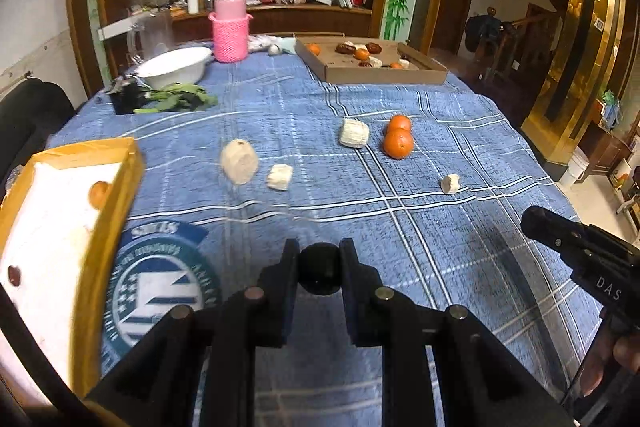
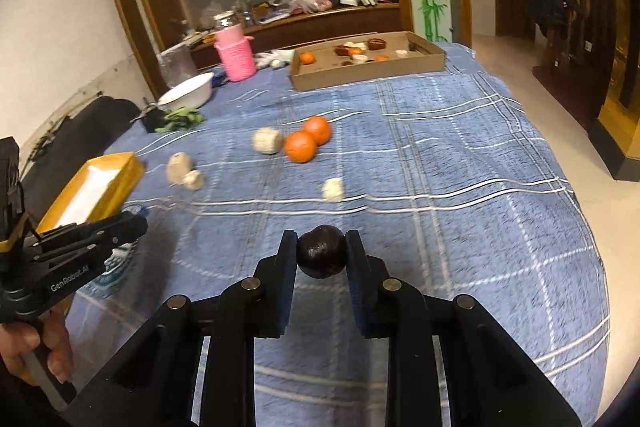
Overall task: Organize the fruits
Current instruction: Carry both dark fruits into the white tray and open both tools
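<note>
Blue plaid tablecloth [image 2: 440, 187] is spread beneath both tools. One dark round fruit [image 1: 319, 269] is clamped in the left gripper [image 1: 319, 277], another dark fruit [image 2: 321, 257] in the right gripper [image 2: 321, 259]. Carrying appears underway; placement into the yellow-rimmed box [image 1: 116, 195] or the brown cardboard tray [image 2: 368, 71] is judged next.

A blue plaid cloth [image 1: 440, 235] covers the desk; a pink knitted holder [image 1: 230, 33] with a jar stands at the far edge, beside a white bowl [image 1: 176, 67]; green leaves [image 1: 180, 99] lie just before the bowl.
</note>
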A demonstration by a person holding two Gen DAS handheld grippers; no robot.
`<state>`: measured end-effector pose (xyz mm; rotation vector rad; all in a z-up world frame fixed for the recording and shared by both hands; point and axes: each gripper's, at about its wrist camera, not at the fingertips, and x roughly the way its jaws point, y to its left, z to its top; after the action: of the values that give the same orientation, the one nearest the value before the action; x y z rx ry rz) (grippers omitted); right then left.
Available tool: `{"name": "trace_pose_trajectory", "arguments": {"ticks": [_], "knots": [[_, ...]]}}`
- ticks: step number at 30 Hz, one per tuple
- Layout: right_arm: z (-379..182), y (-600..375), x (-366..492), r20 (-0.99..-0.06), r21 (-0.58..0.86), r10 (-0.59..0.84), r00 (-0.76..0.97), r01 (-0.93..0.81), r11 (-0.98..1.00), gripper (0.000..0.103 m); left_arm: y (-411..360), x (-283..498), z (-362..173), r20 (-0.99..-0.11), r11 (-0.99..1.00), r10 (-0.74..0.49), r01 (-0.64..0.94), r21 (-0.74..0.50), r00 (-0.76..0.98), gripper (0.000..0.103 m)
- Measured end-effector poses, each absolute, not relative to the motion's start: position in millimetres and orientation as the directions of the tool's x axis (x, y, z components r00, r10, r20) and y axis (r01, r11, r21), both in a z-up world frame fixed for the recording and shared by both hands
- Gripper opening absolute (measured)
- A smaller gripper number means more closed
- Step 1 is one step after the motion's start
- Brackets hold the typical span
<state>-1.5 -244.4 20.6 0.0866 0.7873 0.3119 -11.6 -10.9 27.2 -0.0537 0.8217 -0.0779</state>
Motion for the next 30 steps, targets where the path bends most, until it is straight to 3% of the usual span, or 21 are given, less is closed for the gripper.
{"name": "trace_pose_trajectory", "arguments": {"ticks": [30], "knots": [[51.4,-114.1,-32.4,-0.639,0.180,0.496,0.588,-0.513,0.840,0.023,100.0,-74.7,46.2,-0.706,0.976,0.094,-0.207,-0.076,0.702,0.022]]}}
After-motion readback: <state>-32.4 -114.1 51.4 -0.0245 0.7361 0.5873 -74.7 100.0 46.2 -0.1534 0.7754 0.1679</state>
